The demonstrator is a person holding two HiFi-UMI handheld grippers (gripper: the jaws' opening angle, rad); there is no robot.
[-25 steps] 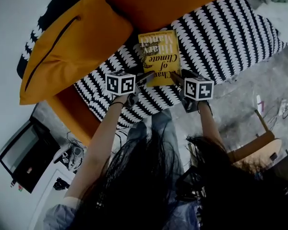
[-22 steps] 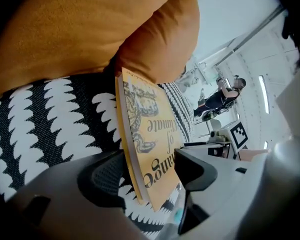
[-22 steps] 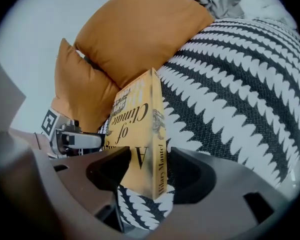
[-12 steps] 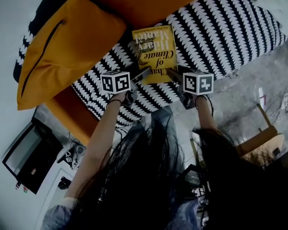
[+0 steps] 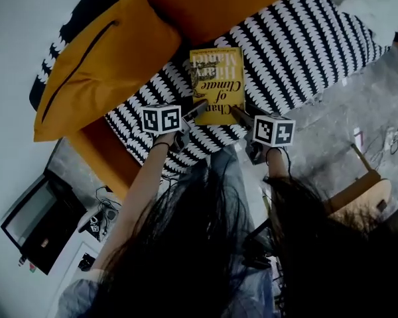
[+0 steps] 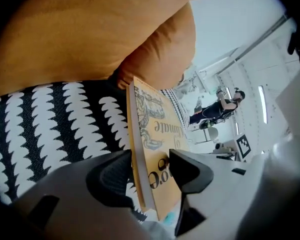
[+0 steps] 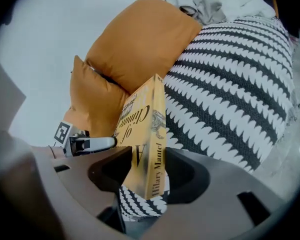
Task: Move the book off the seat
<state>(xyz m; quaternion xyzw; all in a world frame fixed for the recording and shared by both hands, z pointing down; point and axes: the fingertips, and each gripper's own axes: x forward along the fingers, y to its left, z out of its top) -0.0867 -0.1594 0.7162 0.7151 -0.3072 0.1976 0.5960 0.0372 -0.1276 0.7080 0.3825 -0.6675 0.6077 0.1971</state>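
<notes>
A yellow book [image 5: 217,85] lies on the black-and-white striped seat [image 5: 298,45], its near edge towards me. My left gripper [image 5: 200,106] is at the book's near left corner and my right gripper [image 5: 237,113] at its near right corner. In the left gripper view the book [image 6: 150,129] stands edge-on between the jaws of the left gripper [image 6: 151,171]; they are closing and both pads touch it. In the right gripper view the book's spine [image 7: 155,159] fills the gap of the right gripper [image 7: 149,169], whose jaws are closing onto it as well.
An orange cushion [image 5: 106,58] lies left of the book and a second orange cushion [image 5: 212,5] stands behind it. Grey floor [image 5: 345,118] is to the right of the seat, with a wooden chair [image 5: 358,204] lower right. A dark screen [image 5: 33,220] sits lower left.
Both grippers have pushed a little further onto the book's near corners, the right one more to the left. The book lies where it was.
</notes>
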